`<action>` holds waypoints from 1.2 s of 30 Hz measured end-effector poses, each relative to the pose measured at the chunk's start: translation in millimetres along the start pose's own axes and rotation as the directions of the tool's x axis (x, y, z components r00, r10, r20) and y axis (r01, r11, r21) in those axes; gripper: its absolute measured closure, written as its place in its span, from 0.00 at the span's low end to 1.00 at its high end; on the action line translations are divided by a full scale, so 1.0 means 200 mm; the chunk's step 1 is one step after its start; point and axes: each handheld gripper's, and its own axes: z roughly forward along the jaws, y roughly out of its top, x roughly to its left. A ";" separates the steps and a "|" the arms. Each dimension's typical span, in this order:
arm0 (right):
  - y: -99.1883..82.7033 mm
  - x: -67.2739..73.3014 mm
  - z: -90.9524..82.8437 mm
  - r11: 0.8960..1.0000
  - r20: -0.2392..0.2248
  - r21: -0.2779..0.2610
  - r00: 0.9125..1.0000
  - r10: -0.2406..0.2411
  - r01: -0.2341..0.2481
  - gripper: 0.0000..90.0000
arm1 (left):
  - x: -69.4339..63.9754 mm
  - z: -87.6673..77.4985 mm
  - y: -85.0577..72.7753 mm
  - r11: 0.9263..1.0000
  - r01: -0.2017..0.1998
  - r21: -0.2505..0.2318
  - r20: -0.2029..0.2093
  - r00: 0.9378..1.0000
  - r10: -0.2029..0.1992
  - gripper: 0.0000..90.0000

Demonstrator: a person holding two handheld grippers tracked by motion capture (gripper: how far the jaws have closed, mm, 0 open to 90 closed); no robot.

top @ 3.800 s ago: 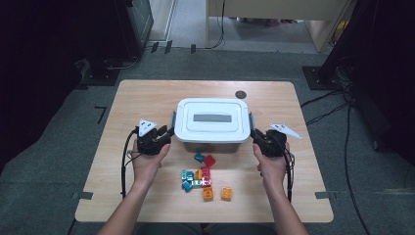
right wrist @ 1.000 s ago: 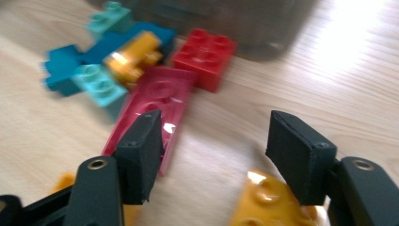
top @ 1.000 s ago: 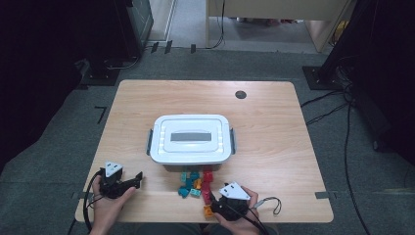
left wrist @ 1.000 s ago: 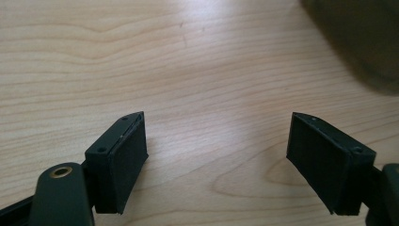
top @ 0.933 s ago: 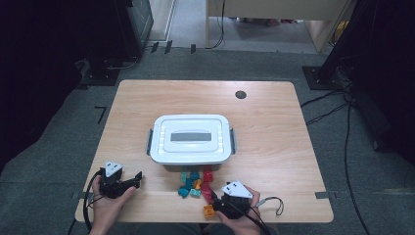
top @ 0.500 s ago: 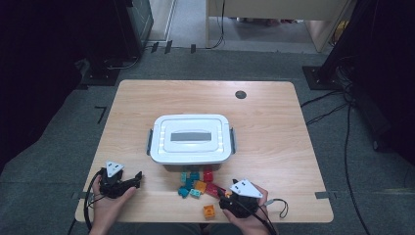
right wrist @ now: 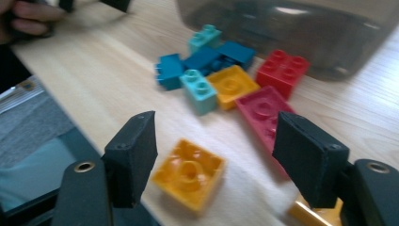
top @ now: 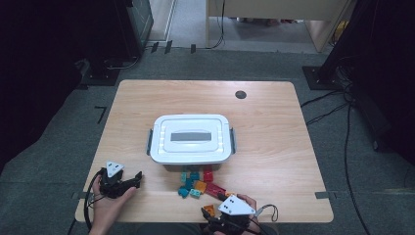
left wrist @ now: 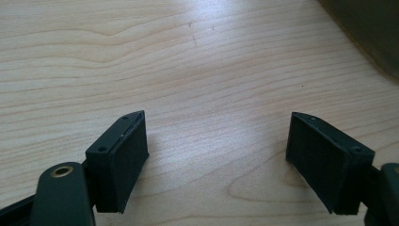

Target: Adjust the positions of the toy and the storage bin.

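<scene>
Wood grain of the table (left wrist: 197, 61) lies bare between the jaws of the left gripper (left wrist: 216, 162), which stand wide apart and released with nothing between them. In the high view that left gripper (top: 131, 182) rests near the table's front left corner, its jaws pointing toward the pile of bricks, well apart from it.

Rightward, the right gripper (right wrist: 214, 160) has just been opening its jaws; they stand released, not pressing on anything. A yellow brick (right wrist: 189, 173) lies flat on the table between them, just beside the left jaw and apart from the right one. Beyond the jaws lie a dark red flat brick (right wrist: 262, 114), a light blue brick (right wrist: 199, 90) and a red brick (right wrist: 282, 69), the last against the lidded plastic box (top: 191, 138).
</scene>
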 end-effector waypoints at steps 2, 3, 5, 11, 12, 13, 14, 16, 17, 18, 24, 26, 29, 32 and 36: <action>-0.01 0.03 0.00 0.999 -0.018 0.009 0.999 -0.031 0.031 0.32 | 0.00 0.00 0.00 1.000 -0.002 0.000 -0.002 1.000 0.002 0.24; -0.02 0.04 0.01 0.998 -0.020 0.019 0.999 -0.051 0.051 0.32 | 0.00 0.00 0.00 1.000 -0.002 0.001 -0.003 1.000 0.002 0.24; -0.03 0.06 0.02 0.995 0.002 0.037 0.996 -0.094 0.094 0.31 | 0.00 0.00 0.00 1.000 -0.002 -0.001 -0.004 1.000 0.002 0.24; -0.04 0.04 0.03 0.991 0.073 0.059 0.990 -0.124 0.120 0.35 | 0.00 0.00 0.00 1.000 -0.004 0.000 -0.003 1.000 0.004 0.24; -0.04 0.03 0.03 0.991 0.088 0.063 0.989 -0.121 0.116 0.35 | 0.00 0.00 0.00 1.000 -0.006 0.000 -0.003 1.000 0.006 0.24; -0.03 0.02 0.03 0.991 0.098 0.066 0.988 -0.120 0.114 0.36 | 0.00 0.00 0.00 1.000 -0.006 -0.001 -0.004 1.000 0.006 0.24; -0.03 0.00 0.04 0.991 0.110 0.068 0.987 -0.119 0.112 0.36 | 0.00 0.00 0.00 1.000 -0.005 -0.002 -0.003 1.000 0.005 0.24; -0.03 -0.02 0.04 0.991 0.139 0.080 0.983 -0.117 0.107 0.37 | 0.00 0.00 0.00 1.000 -0.006 -0.001 -0.003 1.000 0.006 0.24; -0.03 -0.03 0.04 0.991 0.156 0.086 0.981 -0.118 0.106 0.37 | 0.00 0.00 0.00 1.000 -0.007 -0.001 -0.003 1.000 0.007 0.24; -0.03 -0.05 0.04 0.992 0.164 0.089 0.981 -0.108 0.095 0.37 | 0.00 0.00 0.00 1.000 -0.006 -0.002 -0.003 1.000 0.006 0.24; -0.01 -0.11 0.02 0.998 0.140 0.063 0.989 -0.038 0.029 0.43 | 0.00 0.00 0.00 1.000 -0.006 -0.003 -0.005 1.000 0.006 0.24; 0.00 -0.13 0.00 0.999 0.133 0.043 0.991 -0.021 0.016 0.43 | 0.00 0.00 0.00 1.000 -0.006 -0.003 -0.006 1.000 0.006 0.24; 0.03 -0.16 -0.02 1.000 0.127 0.018 0.992 0.003 -0.005 0.43 | 0.00 0.00 0.00 1.000 -0.004 -0.005 -0.006 1.000 0.004 0.24; 0.07 -0.20 -0.05 1.000 0.131 -0.018 0.991 0.020 -0.018 0.45 | 0.00 0.01 0.00 1.000 -0.005 -0.005 -0.006 1.000 0.005 0.24; 0.14 -0.26 -0.09 0.997 0.143 -0.062 0.989 0.045 -0.037 0.46 | 0.00 0.02 0.01 1.000 -0.005 -0.007 -0.006 1.000 0.005 0.24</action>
